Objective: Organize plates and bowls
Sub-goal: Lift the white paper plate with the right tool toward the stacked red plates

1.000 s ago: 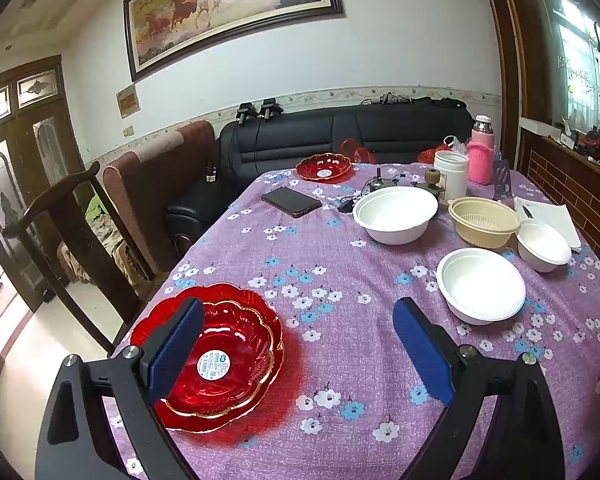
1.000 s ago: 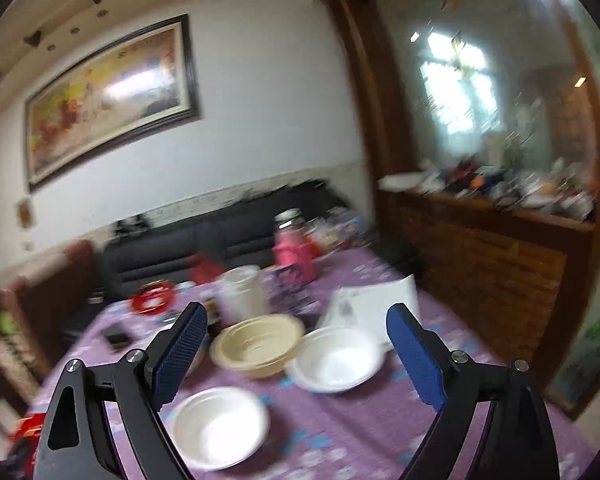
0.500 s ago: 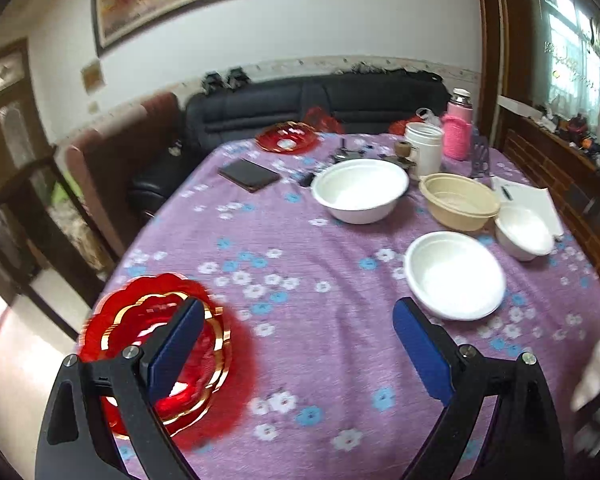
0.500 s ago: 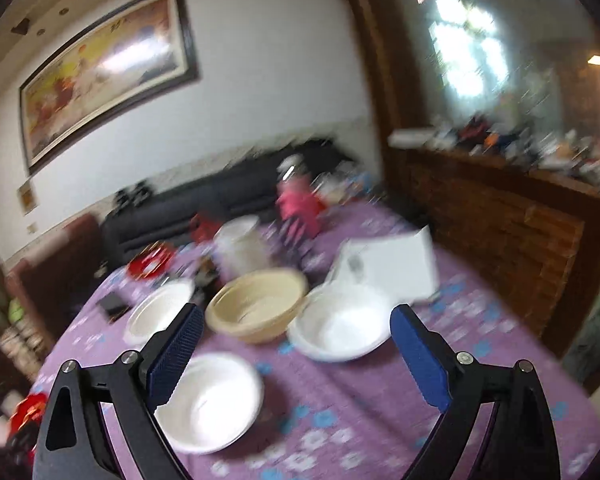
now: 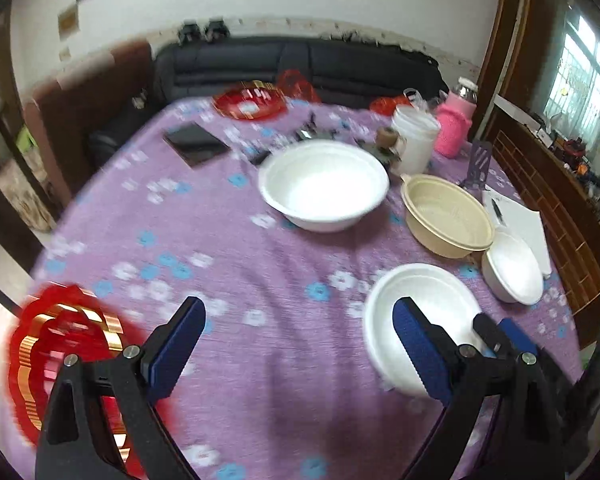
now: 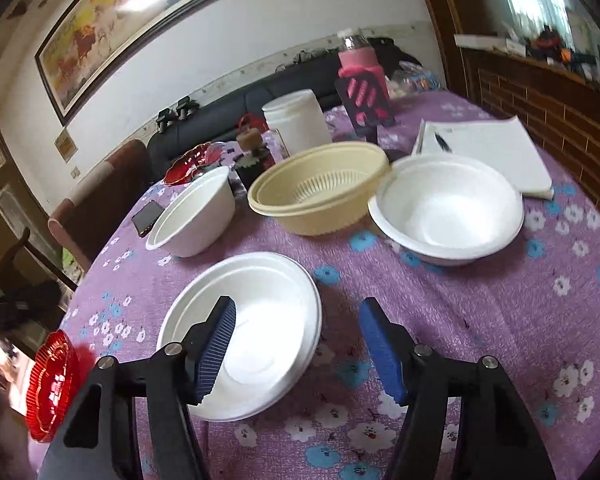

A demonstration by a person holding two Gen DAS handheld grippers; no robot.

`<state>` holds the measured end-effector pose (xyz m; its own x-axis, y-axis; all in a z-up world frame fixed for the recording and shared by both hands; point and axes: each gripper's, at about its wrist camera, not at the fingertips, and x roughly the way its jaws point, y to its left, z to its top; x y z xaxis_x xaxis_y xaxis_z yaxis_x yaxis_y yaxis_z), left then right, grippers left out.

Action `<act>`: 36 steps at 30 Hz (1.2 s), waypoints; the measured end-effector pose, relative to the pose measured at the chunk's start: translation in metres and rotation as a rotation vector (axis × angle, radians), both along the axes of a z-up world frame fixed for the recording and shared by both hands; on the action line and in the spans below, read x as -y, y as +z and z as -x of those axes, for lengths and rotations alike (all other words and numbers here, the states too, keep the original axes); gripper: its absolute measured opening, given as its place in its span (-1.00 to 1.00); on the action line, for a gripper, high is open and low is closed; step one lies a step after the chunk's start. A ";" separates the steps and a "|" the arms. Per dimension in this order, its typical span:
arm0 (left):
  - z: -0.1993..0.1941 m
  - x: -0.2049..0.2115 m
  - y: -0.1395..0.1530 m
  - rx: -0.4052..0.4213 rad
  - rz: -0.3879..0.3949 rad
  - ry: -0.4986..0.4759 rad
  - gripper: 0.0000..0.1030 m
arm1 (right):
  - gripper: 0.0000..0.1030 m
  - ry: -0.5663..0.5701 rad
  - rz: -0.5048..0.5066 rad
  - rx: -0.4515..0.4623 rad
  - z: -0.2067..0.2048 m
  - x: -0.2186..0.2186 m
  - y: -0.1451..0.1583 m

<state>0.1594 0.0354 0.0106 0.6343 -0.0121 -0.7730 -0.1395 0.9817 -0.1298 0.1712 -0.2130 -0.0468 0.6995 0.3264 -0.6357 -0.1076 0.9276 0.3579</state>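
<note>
My right gripper (image 6: 298, 348) hangs low over a shallow white bowl (image 6: 252, 312). Its jaws are closing, with the bowl's right rim between them and the pads not pressing on it. One blue pad is over the bowl's inside, the other outside the rim. My left gripper (image 5: 298, 348) is over bare cloth with nothing between its closing jaws. Stacked red plates (image 5: 60, 352) lie at its left, and the shallow white bowl (image 5: 420, 308) with the right gripper (image 5: 500, 336) lies at its right. Further back are a deep white bowl (image 6: 196, 216), a beige colander (image 6: 320, 192) and another white bowl (image 6: 448, 208).
A second red plate (image 5: 250, 100) lies at the table's far end beside a black phone (image 5: 194, 144). A white jar (image 6: 296, 124), a pink bottle (image 6: 360, 68) and papers with a pen (image 6: 488, 152) stand behind the bowls. A dark sofa (image 5: 300, 64) runs along the wall.
The right gripper has dropped and tilted down onto the shallow white bowl, and its jaws have narrowed. The left gripper has swung right, off the red plates, and the right gripper has come into its view.
</note>
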 end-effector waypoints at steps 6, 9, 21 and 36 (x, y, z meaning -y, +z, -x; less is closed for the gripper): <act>-0.043 0.007 -0.045 -0.158 0.141 -0.018 0.01 | 0.21 0.038 -0.013 -0.040 -0.010 -0.007 -0.009; -0.051 0.010 -0.057 -0.156 0.143 -0.014 0.01 | 0.19 0.042 -0.006 -0.054 -0.013 -0.010 -0.012; -0.069 0.032 -0.085 -0.210 0.190 -0.080 0.15 | -0.16 0.062 -0.030 -0.112 -0.022 -0.010 -0.025; -0.023 0.047 -0.056 -0.152 0.055 -0.098 -0.66 | -0.59 0.138 -0.141 -0.081 -0.015 -0.010 -0.019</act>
